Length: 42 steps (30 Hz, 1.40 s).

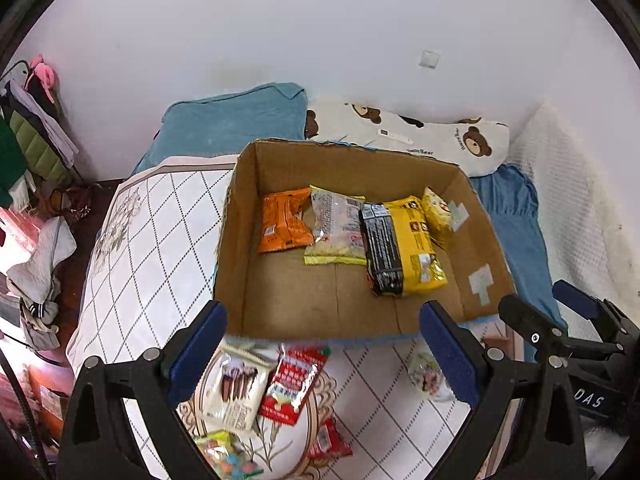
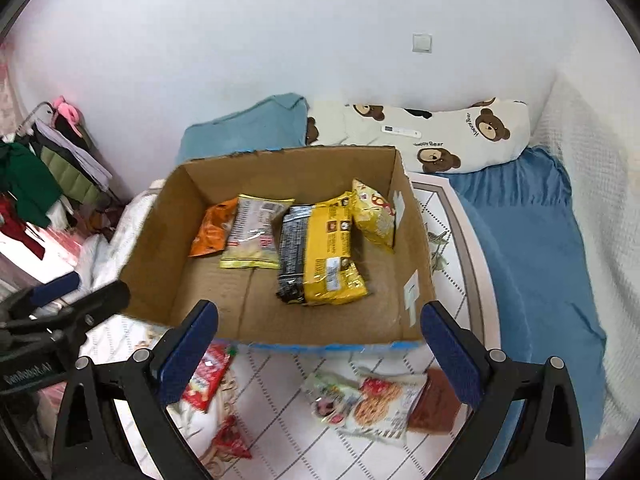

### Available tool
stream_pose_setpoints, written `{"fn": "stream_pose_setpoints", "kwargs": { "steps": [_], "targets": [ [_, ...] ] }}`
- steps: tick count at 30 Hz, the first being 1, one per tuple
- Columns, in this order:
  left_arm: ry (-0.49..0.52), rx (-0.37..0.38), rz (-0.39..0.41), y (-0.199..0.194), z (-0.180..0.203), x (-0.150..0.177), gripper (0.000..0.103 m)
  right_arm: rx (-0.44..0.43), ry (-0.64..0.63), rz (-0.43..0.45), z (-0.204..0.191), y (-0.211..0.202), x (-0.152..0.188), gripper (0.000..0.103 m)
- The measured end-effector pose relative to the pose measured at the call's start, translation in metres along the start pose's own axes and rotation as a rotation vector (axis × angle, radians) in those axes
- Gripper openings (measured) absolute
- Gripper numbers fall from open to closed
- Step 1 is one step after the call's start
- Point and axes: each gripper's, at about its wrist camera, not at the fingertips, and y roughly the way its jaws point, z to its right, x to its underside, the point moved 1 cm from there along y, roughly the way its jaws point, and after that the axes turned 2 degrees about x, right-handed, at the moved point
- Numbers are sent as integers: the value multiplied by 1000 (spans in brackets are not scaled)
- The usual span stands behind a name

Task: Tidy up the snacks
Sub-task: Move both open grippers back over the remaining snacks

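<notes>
While both tools hovered empty above the bed, the left hand-held gripper [image 1: 324, 354] stood with its blue pads spread wide, pinching nothing; the right hand-held gripper [image 2: 320, 350] likewise gaped, holding nothing.

Cardboard box [image 1: 280, 288]: open-topped, resting on a white diamond-quilted cover [image 1: 152, 240], directly ahead of both grippers. Contents, in a row toward the far wall of the box: orange packet [image 1: 282, 220]; clear-and-yellow packet [image 1: 336, 228], overlapping the orange one's edge; black packet [image 1: 380, 248] lying against a yellow packet [image 1: 416, 248]; small yellow bag [image 1: 438, 212] propped at the right wall.

Loose snacks on the cover, outside the box's near wall: white chocolate-stick packet [image 1: 236, 388]; red packet [image 1: 294, 380] touching it; small red wrapper [image 1: 330, 440]; multicoloured candy bag [image 1: 228, 456], cut off at the frame's bottom; cookie packet [image 2: 368, 404]; brown pouch [image 2: 436, 400], partly hidden behind the right gripper's finger. Printing on all packets too small to read.

Surroundings: teal pillow [image 1: 236, 120] and bear-print pillow [image 1: 420, 132] behind the box, a white remote [image 1: 394, 136] lying on the latter; blue sheet [image 1: 516, 220] to the right; white wall with a switch plate [image 2: 422, 43]; clothes rack [image 1: 32, 132] at far left, cluttered and indistinct.
</notes>
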Motion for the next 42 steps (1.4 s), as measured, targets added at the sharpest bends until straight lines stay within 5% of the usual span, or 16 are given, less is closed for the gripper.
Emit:
{"fn": "stream_pose_setpoints", "kwargs": {
  "steps": [5,10,14,24,35,37,41,42],
  "targets": [
    [7,5,-19,-14,-2,38,98,-61,27,-12,1,-15,24,103],
    [33,-23,-157,10,-11,96,98,-77,92,-113,17,-5,81,102],
    [13,-58,-290,48,-29,134,98,-79,195,-216,43,12,135,70],
    [162,-139,-350,116,-27,127,98,11,444,-345,105,32,227,77],
    [350,-201,-398,175,4,125,98,74,471,-346,112,35,242,77],
    [365,-210,-381,174,9,126,90,84,477,-360,115,35,246,77],
    [366,-184,-365,166,15,126,46,107,439,-419,113,41,257,77],
    [353,-167,-372,164,15,128,42,117,422,-439,112,44,261,77]
  ]
}}
